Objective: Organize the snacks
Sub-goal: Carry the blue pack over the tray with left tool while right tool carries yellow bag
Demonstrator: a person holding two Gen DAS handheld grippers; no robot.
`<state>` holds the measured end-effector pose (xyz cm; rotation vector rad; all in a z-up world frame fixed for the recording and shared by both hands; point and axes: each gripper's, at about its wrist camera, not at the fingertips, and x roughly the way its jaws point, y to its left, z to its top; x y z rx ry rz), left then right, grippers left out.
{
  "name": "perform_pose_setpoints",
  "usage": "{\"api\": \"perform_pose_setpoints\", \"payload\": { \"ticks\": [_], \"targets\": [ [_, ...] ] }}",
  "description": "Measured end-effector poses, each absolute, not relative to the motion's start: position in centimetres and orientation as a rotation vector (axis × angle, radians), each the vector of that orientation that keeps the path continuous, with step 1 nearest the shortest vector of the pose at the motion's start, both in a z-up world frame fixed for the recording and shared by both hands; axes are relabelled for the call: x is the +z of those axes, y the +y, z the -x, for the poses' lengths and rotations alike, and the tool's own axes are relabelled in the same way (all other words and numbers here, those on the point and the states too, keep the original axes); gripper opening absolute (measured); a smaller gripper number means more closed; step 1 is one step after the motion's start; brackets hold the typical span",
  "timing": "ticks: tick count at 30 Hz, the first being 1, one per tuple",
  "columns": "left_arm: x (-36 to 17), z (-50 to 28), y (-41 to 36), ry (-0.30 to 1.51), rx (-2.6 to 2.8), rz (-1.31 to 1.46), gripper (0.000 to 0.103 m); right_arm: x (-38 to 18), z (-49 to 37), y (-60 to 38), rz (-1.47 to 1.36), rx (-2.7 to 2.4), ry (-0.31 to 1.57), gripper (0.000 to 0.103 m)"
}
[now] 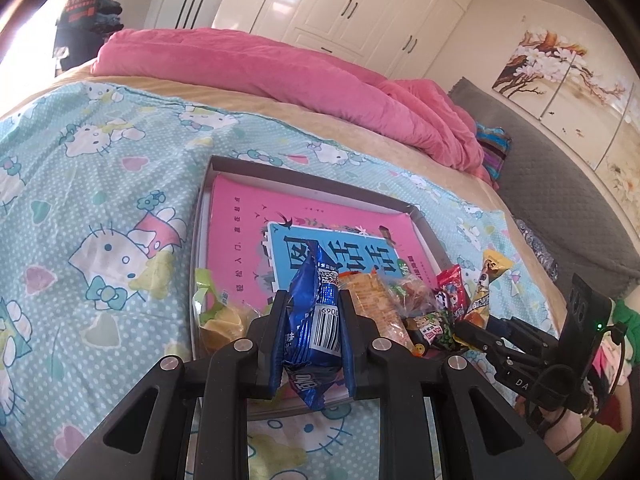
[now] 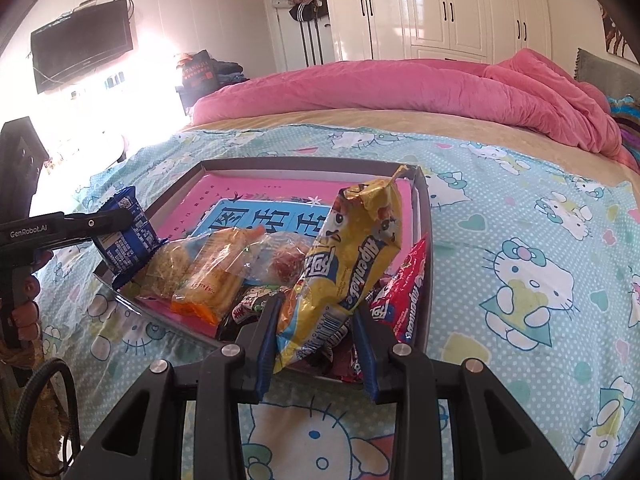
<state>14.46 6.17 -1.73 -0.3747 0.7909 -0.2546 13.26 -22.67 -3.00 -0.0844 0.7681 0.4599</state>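
A shallow grey box [image 1: 312,178] lies on the bed with a pink book [image 1: 240,216] in it and several snack packets heaped at its near end. My left gripper [image 1: 313,296] is shut on a blue biscuit packet [image 1: 312,320], held upright over the box's near edge. In the right wrist view this gripper [image 2: 120,220] comes in from the left with the blue packet [image 2: 128,236]. My right gripper [image 2: 318,304] is shut on a tall yellow candy bag [image 2: 352,248] above the box's near right corner. A red candy bag [image 2: 404,296] lies beside it.
Clear orange cracker packets [image 2: 212,280] and a green pea packet [image 1: 436,328] lie in the box [image 2: 300,162]. The cartoon-cat sheet [image 2: 520,280] spreads around it. A pink quilt [image 1: 280,72] is piled behind, with a grey headboard [image 1: 560,184] to the right. A hand [image 2: 28,304] grips the left tool.
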Motion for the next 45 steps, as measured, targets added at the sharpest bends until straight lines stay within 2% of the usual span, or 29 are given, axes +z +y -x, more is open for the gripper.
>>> {"api": "perform_pose_setpoints", "payload": {
  "ticks": [33, 38, 45],
  "targets": [
    [-2.0, -15.0, 5.6, 0.798, -0.258, 0.344, 0.024, -2.8, -13.1, -22.2, 0.109, 0.466, 0.741, 0.037],
    [-2.1, -15.0, 5.6, 0.798, -0.259, 0.34, 0.024, -2.6, -12.5, -23.0, 0.095, 0.448, 0.744, 0.04],
    [-2.1, -15.0, 5.2, 0.801, -0.266, 0.324, 0.024, -2.1, -11.9, -24.1, 0.069, 0.44, 0.76, 0.04]
  ]
}}
